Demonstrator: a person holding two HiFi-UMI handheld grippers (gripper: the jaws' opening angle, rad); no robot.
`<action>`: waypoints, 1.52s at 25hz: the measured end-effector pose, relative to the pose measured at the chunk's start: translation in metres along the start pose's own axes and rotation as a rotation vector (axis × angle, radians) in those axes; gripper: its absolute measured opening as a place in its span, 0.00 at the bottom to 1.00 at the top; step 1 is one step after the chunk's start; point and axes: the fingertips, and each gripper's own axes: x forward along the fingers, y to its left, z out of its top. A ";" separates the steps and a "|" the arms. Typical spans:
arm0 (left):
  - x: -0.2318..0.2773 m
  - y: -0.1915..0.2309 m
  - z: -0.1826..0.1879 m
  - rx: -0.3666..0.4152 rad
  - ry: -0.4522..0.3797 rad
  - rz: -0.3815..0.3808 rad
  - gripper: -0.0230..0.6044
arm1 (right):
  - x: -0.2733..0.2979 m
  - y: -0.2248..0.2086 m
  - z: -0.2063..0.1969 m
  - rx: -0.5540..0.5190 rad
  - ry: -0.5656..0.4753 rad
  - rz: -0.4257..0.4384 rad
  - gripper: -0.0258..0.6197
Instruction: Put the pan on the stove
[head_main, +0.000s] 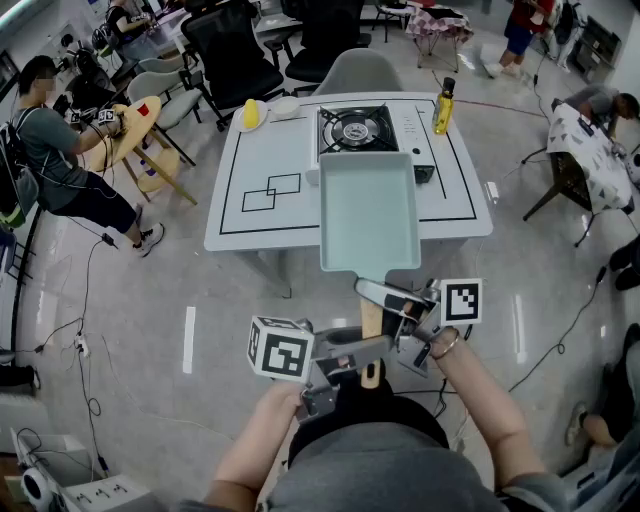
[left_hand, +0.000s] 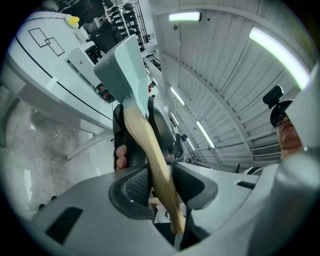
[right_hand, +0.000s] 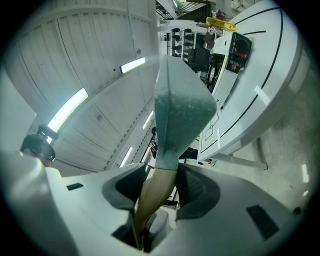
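A pale green rectangular pan (head_main: 368, 210) hangs in the air over the near edge of the white table (head_main: 262, 228), its wooden handle (head_main: 371, 322) pointing back at me. My left gripper (head_main: 362, 352) is shut on the handle near its end, and my right gripper (head_main: 385, 308) is shut on it closer to the pan. The left gripper view shows the handle (left_hand: 156, 170) clamped between the pads, with the pan (left_hand: 122, 70) beyond. The right gripper view shows the same grip on the handle (right_hand: 154, 196) below the pan (right_hand: 180, 107). The black stove (head_main: 353, 128) stands at the table's far middle, just beyond the pan.
A yellow bottle (head_main: 442, 108) stands to the right of the stove. A yellow object (head_main: 251, 115) and a white bowl (head_main: 286, 107) sit to its left. Black lines mark the tabletop. Chairs (head_main: 235, 50) crowd the far side, people sit around, and cables (head_main: 85, 330) lie on the floor.
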 end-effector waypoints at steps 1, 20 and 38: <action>0.000 -0.001 0.000 0.003 0.002 -0.001 0.23 | 0.000 0.001 0.000 0.002 0.000 0.000 0.32; 0.028 0.004 0.021 -0.007 0.001 0.002 0.24 | -0.016 -0.009 0.031 0.014 -0.003 0.008 0.33; 0.036 0.050 0.116 -0.015 -0.056 -0.007 0.24 | 0.028 -0.058 0.111 0.063 0.013 0.006 0.33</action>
